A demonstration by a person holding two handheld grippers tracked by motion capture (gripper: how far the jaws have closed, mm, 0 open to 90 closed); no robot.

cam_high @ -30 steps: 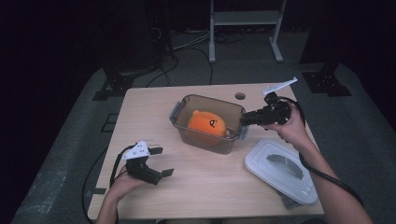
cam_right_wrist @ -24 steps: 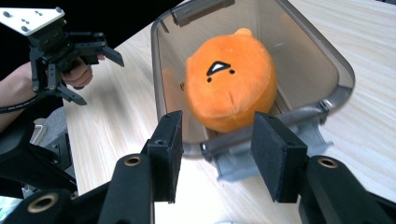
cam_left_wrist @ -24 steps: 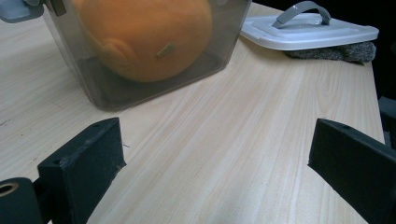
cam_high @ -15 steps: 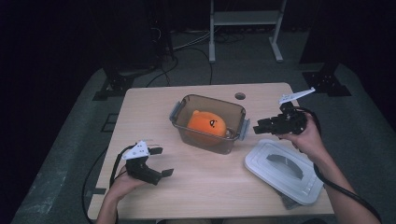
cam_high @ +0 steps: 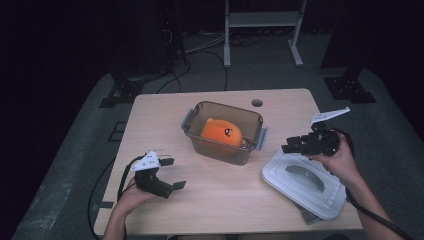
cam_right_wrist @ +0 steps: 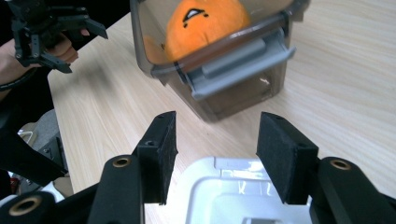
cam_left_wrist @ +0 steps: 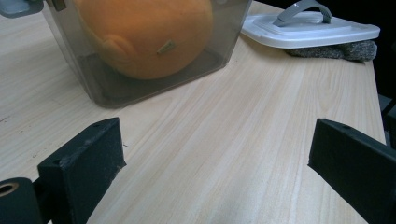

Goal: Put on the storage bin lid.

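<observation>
Work in hand: closing up the clear container (cam_high: 223,131), judging by the layout — the orange plush toy (cam_high: 221,131) already sits inside it, and the white lid (cam_high: 304,183) is not yet on.
Container: near the middle of the table (cam_high: 165,115), open at the top, 1 grey latch (cam_right_wrist: 243,65) hanging loose on the side facing the right gripper.
Lid: flat on the table to the right of the container, apart from it, partly resting on a grey cloth (cam_left_wrist: 338,49); handle up.
Right gripper (cam_high: 294,146): jaws apart, holding nothing, hovering over the lid's near corner between lid and container.
Left gripper (cam_high: 172,174): jaws spread wide, empty, low over bare table in front of the container, well apart from it.
Done: toy in the container.
Left: grip the lid, carry it across, seat it — then press the latches shut, probably.
Risk: the lid's rim is thin and lies flat, so a grip by the handle looks surer.
</observation>
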